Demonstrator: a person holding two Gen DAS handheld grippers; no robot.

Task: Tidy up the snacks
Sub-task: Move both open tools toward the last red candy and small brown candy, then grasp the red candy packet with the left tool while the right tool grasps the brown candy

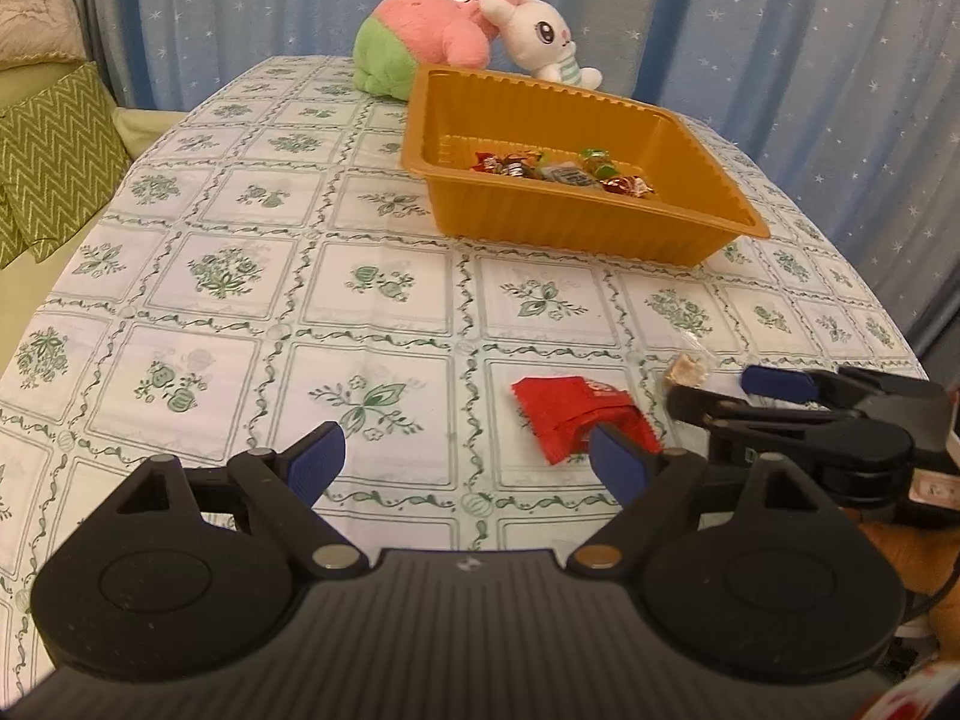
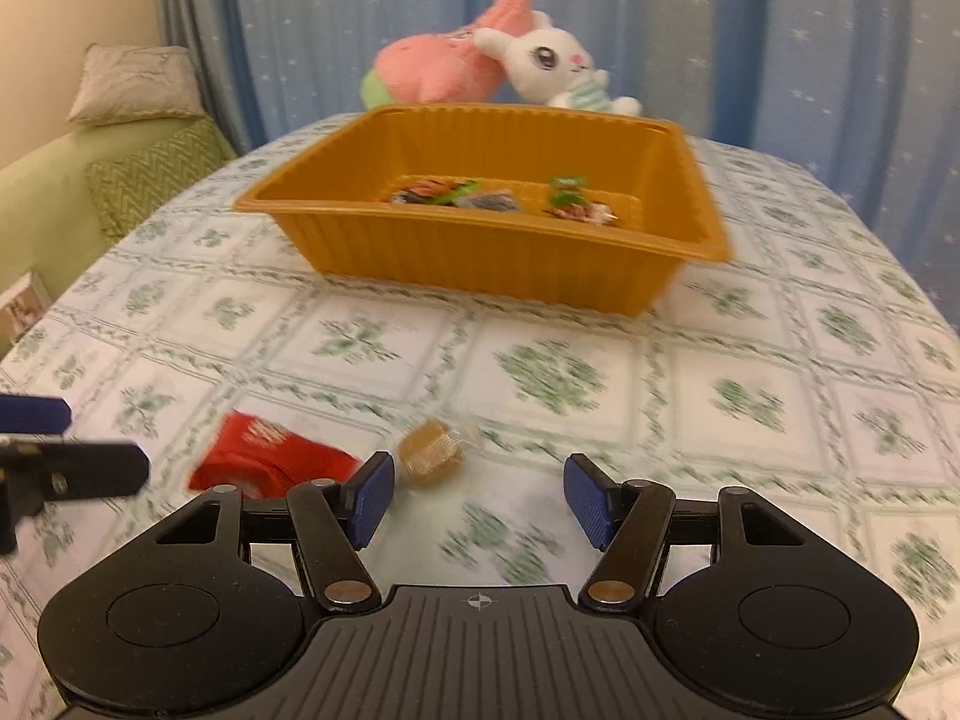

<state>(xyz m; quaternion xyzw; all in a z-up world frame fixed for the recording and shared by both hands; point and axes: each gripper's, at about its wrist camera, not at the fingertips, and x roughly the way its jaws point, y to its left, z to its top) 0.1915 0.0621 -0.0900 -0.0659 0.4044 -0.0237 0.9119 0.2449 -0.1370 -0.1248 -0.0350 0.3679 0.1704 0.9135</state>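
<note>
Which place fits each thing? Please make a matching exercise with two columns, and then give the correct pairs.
Things:
1. red foil snack packet
2. small brown candy in clear wrapper
3. white plush rabbit
4. mixed wrapped candies

Places:
A. behind the tray, leaning on the pink and green plush toy
B. inside the orange plastic tray
C. on the tablecloth, by the left gripper
D. on the tablecloth, just ahead of the right gripper

Pairs: 1-C, 2-D, 3-A, 4-B
</note>
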